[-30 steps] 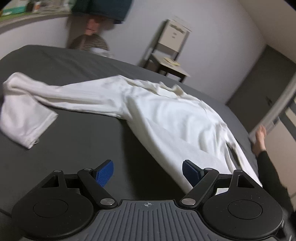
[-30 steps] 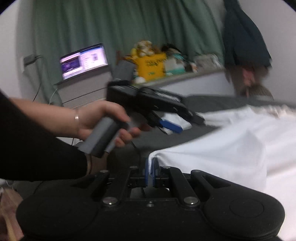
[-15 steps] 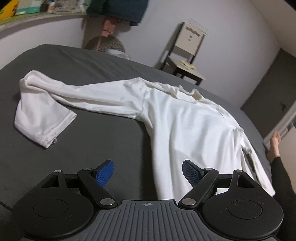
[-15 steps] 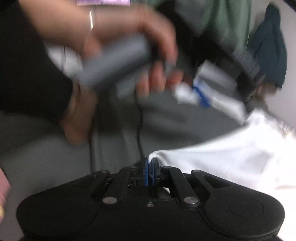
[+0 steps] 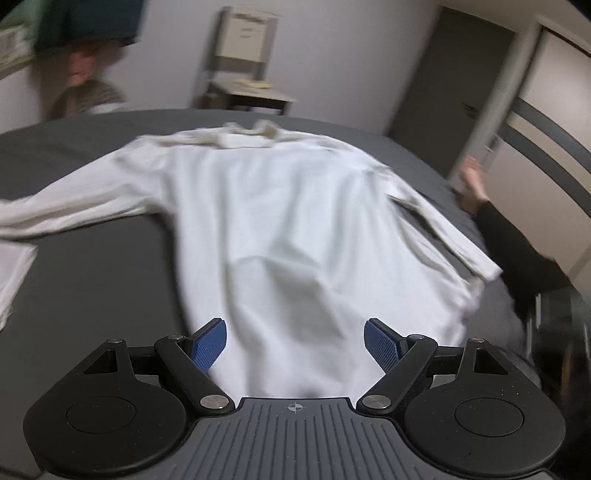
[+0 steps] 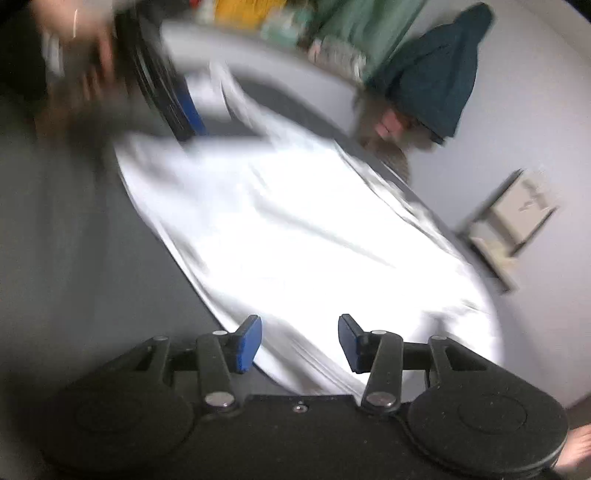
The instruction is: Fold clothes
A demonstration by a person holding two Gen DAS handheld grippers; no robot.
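A white long-sleeved shirt (image 5: 280, 229) lies spread flat on a dark grey bed (image 5: 92, 295), collar at the far side, one sleeve stretched out to the left. My left gripper (image 5: 295, 339) hovers open over the shirt's near hem, nothing between its blue pads. In the right wrist view the same shirt (image 6: 295, 236) lies bright and blurred. My right gripper (image 6: 300, 341) has its jaws opening above the shirt's edge; the pads are apart and press on nothing. The left gripper (image 6: 184, 114) shows blurred at the upper left, held by a hand.
A chair (image 5: 243, 62) stands against the far wall, a dark door (image 5: 443, 85) to its right. A black sleeve and hand (image 5: 491, 229) lie at the bed's right edge. A teal garment (image 6: 432, 74) hangs on the wall; a cluttered shelf (image 6: 280, 22) runs behind the bed.
My right gripper let go of the shirt's edge, its jaws parting, and swung across the bed. The left gripper swung right, now facing the shirt's body instead of the sleeve.
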